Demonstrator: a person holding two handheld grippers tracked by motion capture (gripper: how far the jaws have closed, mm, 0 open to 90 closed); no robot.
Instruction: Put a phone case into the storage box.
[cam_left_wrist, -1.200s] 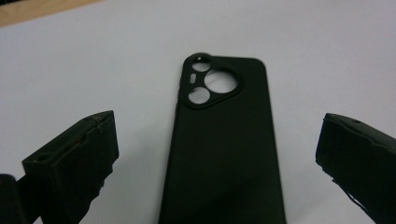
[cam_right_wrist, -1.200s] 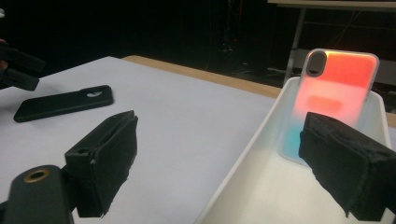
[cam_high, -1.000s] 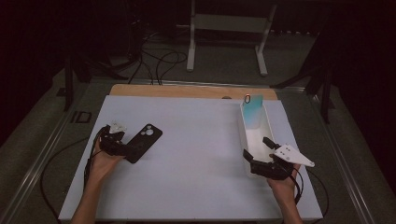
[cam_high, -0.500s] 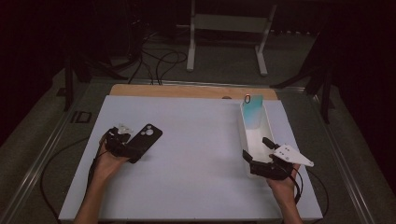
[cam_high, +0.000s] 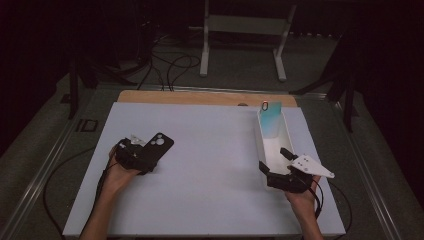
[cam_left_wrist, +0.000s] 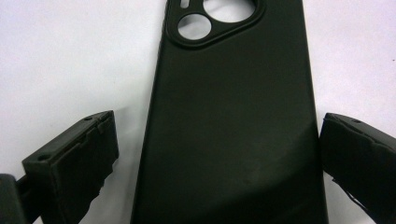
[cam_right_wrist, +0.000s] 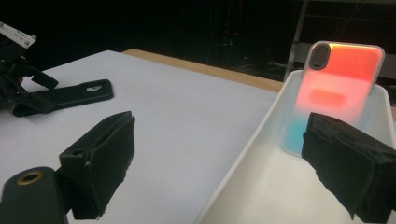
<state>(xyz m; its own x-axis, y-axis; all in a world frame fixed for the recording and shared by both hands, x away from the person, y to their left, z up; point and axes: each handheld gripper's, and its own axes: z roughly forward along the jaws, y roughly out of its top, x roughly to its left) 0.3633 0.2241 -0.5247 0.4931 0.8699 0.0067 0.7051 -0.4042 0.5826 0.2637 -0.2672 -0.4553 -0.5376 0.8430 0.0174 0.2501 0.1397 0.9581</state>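
A black phone case (cam_high: 158, 145) lies back up on the white table (cam_high: 215, 150) at the left. My left gripper (cam_high: 136, 155) is open, its jaws on either side of the case's near end. In the left gripper view the case (cam_left_wrist: 233, 116) lies between my gripper's (cam_left_wrist: 217, 140) spread jaws without touching them. A narrow white bin (cam_high: 288, 136) stands at the right, with a teal-to-orange phone case (cam_high: 270, 119) leaning upright against its far end. My right gripper (cam_high: 274, 160) is open and straddles the bin's near left wall (cam_right_wrist: 247, 154), holding nothing.
A wooden strip (cam_high: 200, 97) runs along the table's far edge. Beyond it are a metal stand (cam_high: 245, 30) and cables (cam_high: 175, 65) on the dark floor. A cable (cam_high: 55, 180) trails off the table's left side.
My left gripper has slid right toward the black case, and its jaws now flank the case's near end. The right gripper has stayed at the bin.
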